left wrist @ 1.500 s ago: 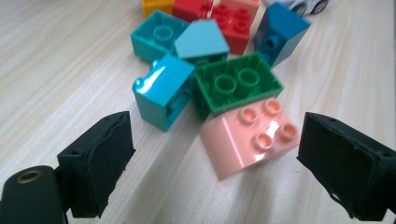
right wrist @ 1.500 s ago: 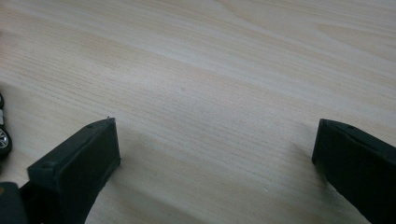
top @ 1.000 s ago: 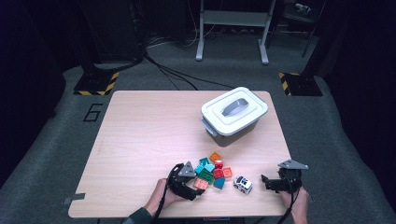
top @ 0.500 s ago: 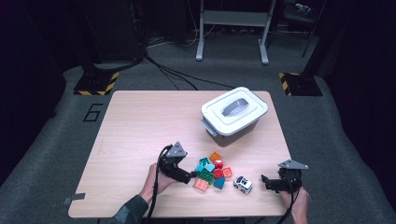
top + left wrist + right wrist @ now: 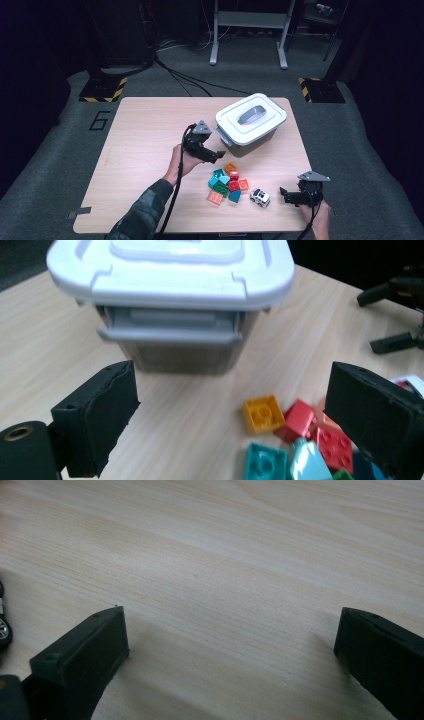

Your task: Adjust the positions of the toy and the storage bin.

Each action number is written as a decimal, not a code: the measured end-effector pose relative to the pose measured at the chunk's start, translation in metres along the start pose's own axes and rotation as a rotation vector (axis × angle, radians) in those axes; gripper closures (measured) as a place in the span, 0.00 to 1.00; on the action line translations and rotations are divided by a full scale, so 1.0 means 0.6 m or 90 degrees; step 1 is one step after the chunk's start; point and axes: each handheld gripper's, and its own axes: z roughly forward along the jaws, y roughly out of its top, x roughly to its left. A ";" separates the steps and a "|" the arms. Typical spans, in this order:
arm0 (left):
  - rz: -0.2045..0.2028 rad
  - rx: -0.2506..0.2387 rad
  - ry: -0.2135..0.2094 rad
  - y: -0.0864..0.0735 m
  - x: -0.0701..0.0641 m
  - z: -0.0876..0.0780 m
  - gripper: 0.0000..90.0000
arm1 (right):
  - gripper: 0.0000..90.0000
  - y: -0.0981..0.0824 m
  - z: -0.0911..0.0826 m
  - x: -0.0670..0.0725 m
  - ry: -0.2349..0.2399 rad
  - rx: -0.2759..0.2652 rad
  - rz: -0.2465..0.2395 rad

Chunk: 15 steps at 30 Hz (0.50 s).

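Note:
A white-lidded storage bin (image 5: 251, 121) stands shut at the back right of the wooden table (image 5: 145, 130). In front of it lies a pile of coloured bricks (image 5: 227, 184), with a small white toy car (image 5: 260, 197) beside it. My left gripper (image 5: 216, 155) hovers between bin and pile; its jaws have just been opening and are open with nothing between them. In the left gripper view the gripper (image 5: 235, 385) faces the bin (image 5: 170, 290), with a yellow brick (image 5: 262, 412) and a red brick (image 5: 300, 420) below right. My right gripper (image 5: 285, 196) rests open right of the car.
In the right gripper view the open gripper (image 5: 231, 625) looks over bare wood, with the car's wheel (image 5: 2, 627) at the left edge. The bin's grey latch (image 5: 167, 327) faces the left gripper. Dark floor, cables and a metal stand lie beyond the table.
My left gripper has lifted off the brick pile and moved up and back toward the bin, with its jaws wider. The right gripper has stayed put.

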 end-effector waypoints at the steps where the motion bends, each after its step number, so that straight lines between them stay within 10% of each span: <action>1: 0.006 0.001 0.003 0.010 0.001 0.005 0.08 | 0.00 0.000 0.000 0.000 0.000 0.000 0.000; 15: 0.044 0.018 0.023 0.123 -0.003 0.084 0.14 | 0.01 0.000 0.000 0.000 -0.001 -0.002 0.001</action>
